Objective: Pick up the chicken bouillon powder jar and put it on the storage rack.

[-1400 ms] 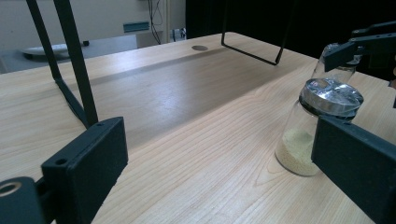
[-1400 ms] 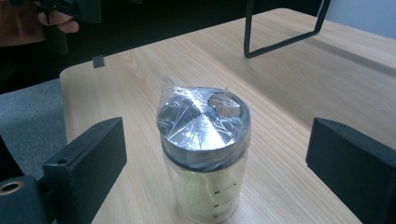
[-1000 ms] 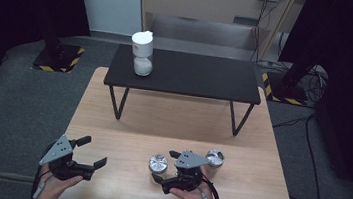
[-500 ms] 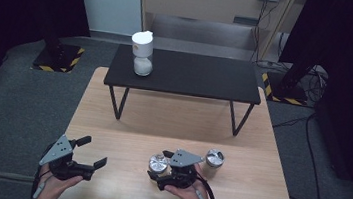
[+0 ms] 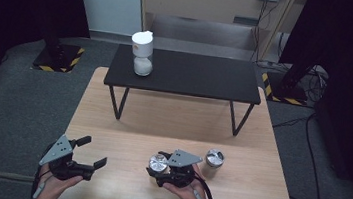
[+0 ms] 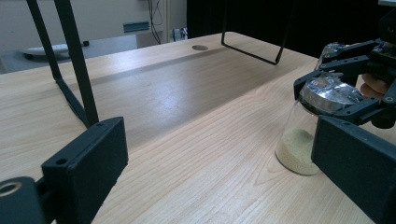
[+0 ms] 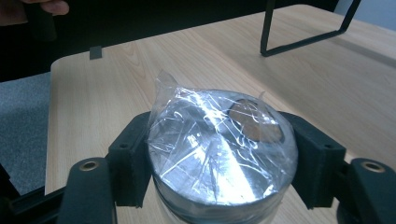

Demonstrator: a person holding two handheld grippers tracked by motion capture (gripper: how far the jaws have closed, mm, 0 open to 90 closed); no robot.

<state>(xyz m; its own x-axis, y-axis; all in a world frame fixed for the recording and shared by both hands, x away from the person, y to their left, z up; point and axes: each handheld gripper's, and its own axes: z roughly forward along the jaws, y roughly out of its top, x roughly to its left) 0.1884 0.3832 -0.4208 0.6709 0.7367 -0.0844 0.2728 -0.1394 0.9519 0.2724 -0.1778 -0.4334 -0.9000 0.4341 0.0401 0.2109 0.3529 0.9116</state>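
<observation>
right gripper (image 5: 157, 169) jaws have just been closing, now clamped on the foil-wrapped lid of a glass jar (image 7: 223, 148) that stands upright on the wooden table (image 5: 161, 123), granules at its bottom; left gripper (image 5: 94, 153) jaws wide, holding nothing, well to the jar's left; second jar (image 5: 214, 159) just right of right hand; white-capped jar (image 5: 142, 53) on far black bench (image 5: 192, 76)

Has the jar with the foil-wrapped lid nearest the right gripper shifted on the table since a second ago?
No. The jar sits at the same distance left of the second jar; the right gripper has just closed on it.
</observation>
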